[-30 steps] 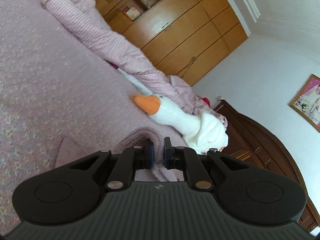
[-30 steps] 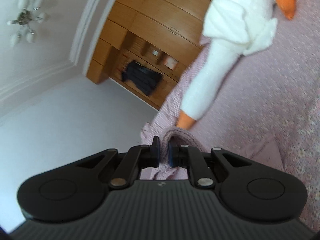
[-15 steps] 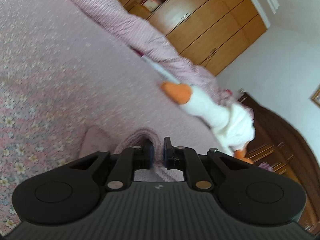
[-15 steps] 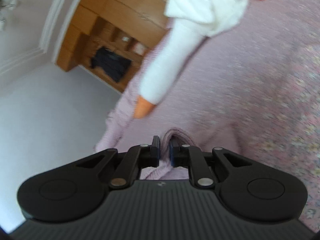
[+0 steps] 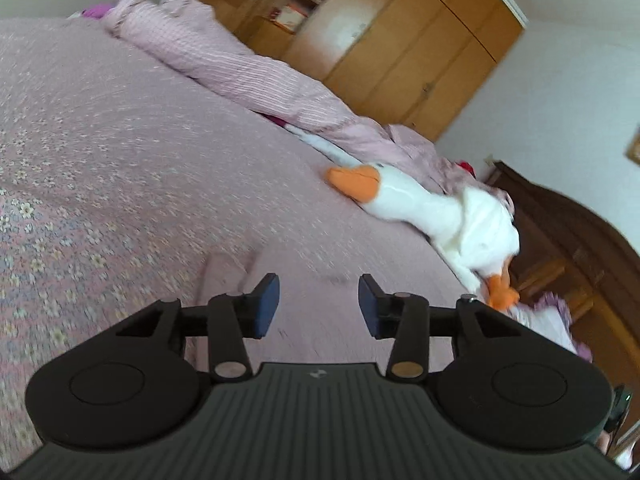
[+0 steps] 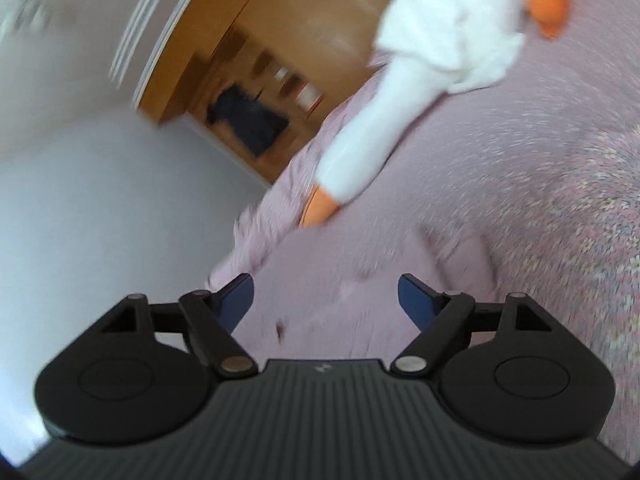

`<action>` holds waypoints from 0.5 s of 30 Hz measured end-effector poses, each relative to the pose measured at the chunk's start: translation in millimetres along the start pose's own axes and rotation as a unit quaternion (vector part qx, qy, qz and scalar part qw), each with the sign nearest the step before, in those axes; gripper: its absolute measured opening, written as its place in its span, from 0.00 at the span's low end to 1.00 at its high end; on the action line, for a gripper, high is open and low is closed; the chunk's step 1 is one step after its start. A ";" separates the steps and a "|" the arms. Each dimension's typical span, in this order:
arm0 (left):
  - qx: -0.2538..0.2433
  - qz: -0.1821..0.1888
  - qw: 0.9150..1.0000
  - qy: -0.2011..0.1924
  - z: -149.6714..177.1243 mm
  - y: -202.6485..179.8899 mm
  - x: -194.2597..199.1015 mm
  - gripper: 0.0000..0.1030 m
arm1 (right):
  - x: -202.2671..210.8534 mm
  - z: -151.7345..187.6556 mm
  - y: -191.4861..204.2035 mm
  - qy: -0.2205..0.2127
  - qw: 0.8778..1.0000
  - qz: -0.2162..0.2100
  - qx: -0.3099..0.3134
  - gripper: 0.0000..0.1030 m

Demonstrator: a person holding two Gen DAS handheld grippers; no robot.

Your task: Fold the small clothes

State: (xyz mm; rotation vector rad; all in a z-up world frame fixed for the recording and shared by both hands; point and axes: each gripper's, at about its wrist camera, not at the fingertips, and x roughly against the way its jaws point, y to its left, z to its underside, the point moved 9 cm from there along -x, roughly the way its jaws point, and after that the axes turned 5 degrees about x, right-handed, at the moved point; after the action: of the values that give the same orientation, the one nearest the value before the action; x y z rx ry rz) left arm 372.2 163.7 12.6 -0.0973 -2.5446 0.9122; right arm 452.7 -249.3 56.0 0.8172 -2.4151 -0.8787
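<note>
Your left gripper [image 5: 319, 304] & right gripper [image 6: 326, 300]: jaws apart, empty, over pink garment [image 5: 320, 300] on bed [image 5: 120, 160]; goose [image 5: 420, 208] far right.

A home bedroom. A bed with a pink floral bedspread [image 5: 120, 152] carries a rolled duvet [image 5: 240, 68] and a plush goose [image 5: 432, 212]. A wooden wardrobe [image 5: 400, 44] lines the wall.

Left tool [image 5: 319, 306] and right tool [image 6: 326, 304] both gape wide, gripping nothing.
</note>
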 end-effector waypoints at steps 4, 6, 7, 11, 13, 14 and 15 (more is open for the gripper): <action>-0.053 -0.016 0.998 0.024 29.4 -16.3 5.3 0.52 | 2.1 27.5 20.7 0.039 0.997 0.033 0.061 0.79; -0.057 -0.029 0.997 0.036 44.6 -17.8 12.2 0.52 | 7.6 36.1 23.5 0.049 0.996 0.041 0.069 0.78; -0.055 -0.031 0.997 0.039 52.1 -17.8 19.6 0.52 | 12.2 40.3 25.4 0.050 0.995 0.043 0.070 0.78; -0.044 -0.031 0.998 0.023 70.4 -16.8 53.2 0.62 | 37.6 51.6 24.1 0.054 0.996 0.052 0.043 0.78; -0.037 -0.037 0.998 0.023 75.7 -15.3 66.2 0.67 | 49.0 58.0 21.6 0.056 0.997 0.055 0.021 0.78; -0.029 -0.041 0.999 0.019 76.9 -13.8 72.6 0.70 | 57.3 61.3 21.6 0.056 0.997 0.057 0.017 0.78; -0.022 -0.044 0.999 0.015 77.9 -12.9 77.6 0.71 | 62.2 63.5 21.3 0.056 0.996 0.060 0.018 0.78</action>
State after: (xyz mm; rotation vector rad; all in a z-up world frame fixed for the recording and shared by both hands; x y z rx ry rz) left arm 270.3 123.8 -4.1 -0.0113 -2.5206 0.8163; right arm 363.0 -249.9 38.4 0.7065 -2.3607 -0.7273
